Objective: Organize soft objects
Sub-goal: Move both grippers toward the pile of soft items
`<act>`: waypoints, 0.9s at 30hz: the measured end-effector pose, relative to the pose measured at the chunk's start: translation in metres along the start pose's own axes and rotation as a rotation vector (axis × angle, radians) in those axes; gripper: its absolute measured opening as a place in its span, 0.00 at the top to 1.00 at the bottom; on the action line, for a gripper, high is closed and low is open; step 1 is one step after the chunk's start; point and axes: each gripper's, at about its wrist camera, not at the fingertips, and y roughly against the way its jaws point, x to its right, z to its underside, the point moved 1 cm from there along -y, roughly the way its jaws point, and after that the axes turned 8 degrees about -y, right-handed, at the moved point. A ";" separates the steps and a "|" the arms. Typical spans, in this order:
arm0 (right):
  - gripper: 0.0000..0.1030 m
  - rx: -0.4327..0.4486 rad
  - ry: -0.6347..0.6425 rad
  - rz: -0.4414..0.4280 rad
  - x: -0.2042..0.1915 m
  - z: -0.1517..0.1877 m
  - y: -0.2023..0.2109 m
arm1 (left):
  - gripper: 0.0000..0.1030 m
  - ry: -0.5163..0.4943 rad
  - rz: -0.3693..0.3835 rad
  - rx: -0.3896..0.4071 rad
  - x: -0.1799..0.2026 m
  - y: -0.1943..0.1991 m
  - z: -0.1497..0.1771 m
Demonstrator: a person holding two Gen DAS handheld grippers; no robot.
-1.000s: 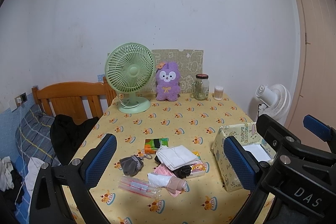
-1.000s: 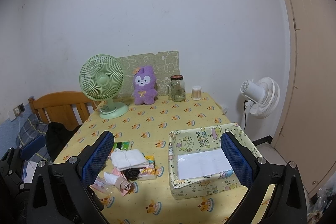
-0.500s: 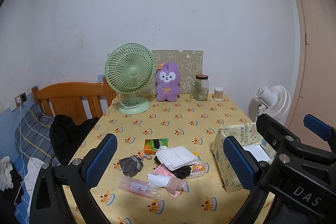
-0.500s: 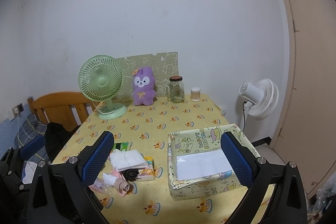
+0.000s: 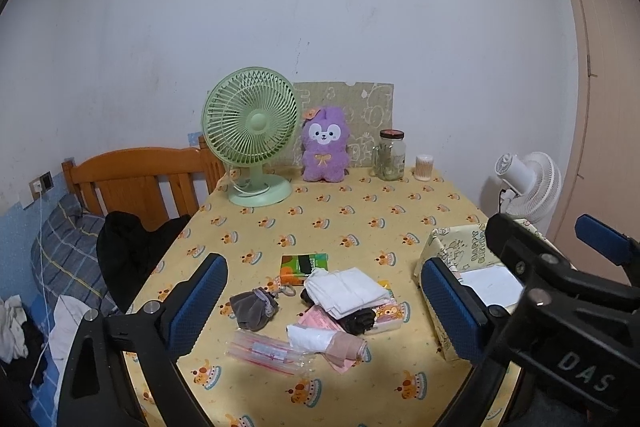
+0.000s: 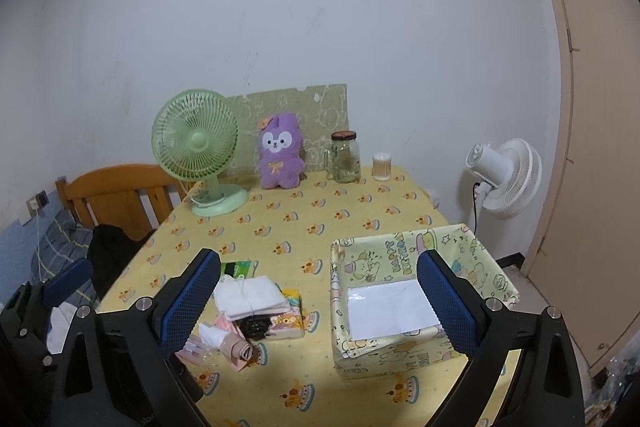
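1. we hold the left gripper (image 5: 324,307) up over the near edge of the table (image 5: 360,211). its jaws are wide apart and hold nothing.
2. we hold the right gripper (image 6: 318,301) up over the near edge too. its jaws are wide apart and hold nothing.
3. the soft things lie in a small pile near the near edge, left of the middle.
4. a folded white cloth (image 5: 346,289) lies on top of the pile. a black soft thing (image 5: 358,321) pokes out from under it.
5. a grey pouch (image 5: 254,309) lies just left of the pile, apart from the white cloth.
6. a pink roll (image 5: 346,345) and a white crumpled bit (image 5: 310,337) lie at the near side of the pile, touching each other.
7. a clear plastic bag (image 5: 266,349) lies flat just beside them, nearer the near edge.
8. a green and orange packet (image 5: 302,263) lies just behind the pile.
9. a yellow box (image 6: 420,301) sits near the near right corner. it is open on top, with white paper on its floor.
10. a green fan (image 5: 252,131), a purple plush toy (image 5: 324,145) and a glass jar (image 5: 390,155) stand in a row along the far edge.
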 end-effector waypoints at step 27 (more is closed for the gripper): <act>0.03 -0.212 0.026 -0.067 -0.039 0.056 -0.105 | 0.14 -0.008 -0.055 -0.192 -0.029 -0.090 0.046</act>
